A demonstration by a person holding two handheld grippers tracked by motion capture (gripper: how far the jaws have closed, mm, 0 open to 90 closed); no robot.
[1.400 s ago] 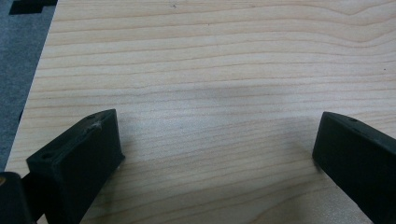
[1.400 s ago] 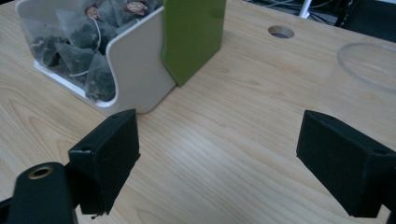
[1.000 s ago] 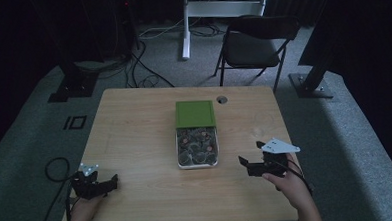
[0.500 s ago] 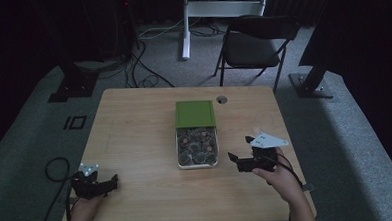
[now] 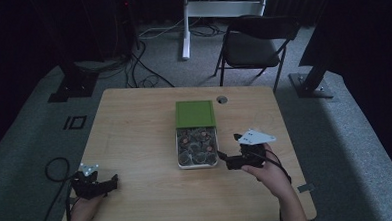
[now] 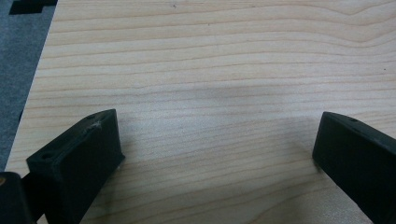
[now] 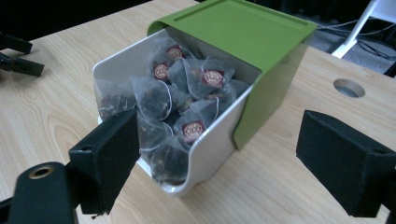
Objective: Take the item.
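Dark surroundings are seen around a grey carpeted floor (image 5: 30,133), on which a light wooden table (image 5: 135,143) is set. Cables (image 5: 142,68) are strewn on the carpet beyond the table's far left corner, and a black folding chair (image 5: 253,45) is placed behind its far right side, beside a white stand (image 5: 185,21).

At the near left corner of the table, the left gripper (image 5: 109,183) is held low by the left hand (image 5: 83,205), with its cable (image 5: 51,172) looped over the table edge. In the left gripper view its jaws are seen spread wide apart over bare wood grain, with nothing between them.

At the middle of the table a white box (image 5: 178,151) is placed, its far half covered by a green lid (image 5: 195,113). The open near half is filled with tea bags (image 5: 195,145); in the right gripper view these are shown as clear pyramid sachets of dark tea bearing small red labels (image 7: 191,128). A round hole (image 5: 222,99) is cut in the tabletop just right of the lid's far corner.

Just right of the box's near end, the right gripper (image 5: 225,146) is held by the right hand (image 5: 267,172), with a grey three-cornered plate (image 5: 256,136) on top. Its jaws are pointed toward the box and are spread wide; in the right gripper view the near corner of the box is framed between them, though whether either jaw is touching it cannot be told. Nothing is pinched.
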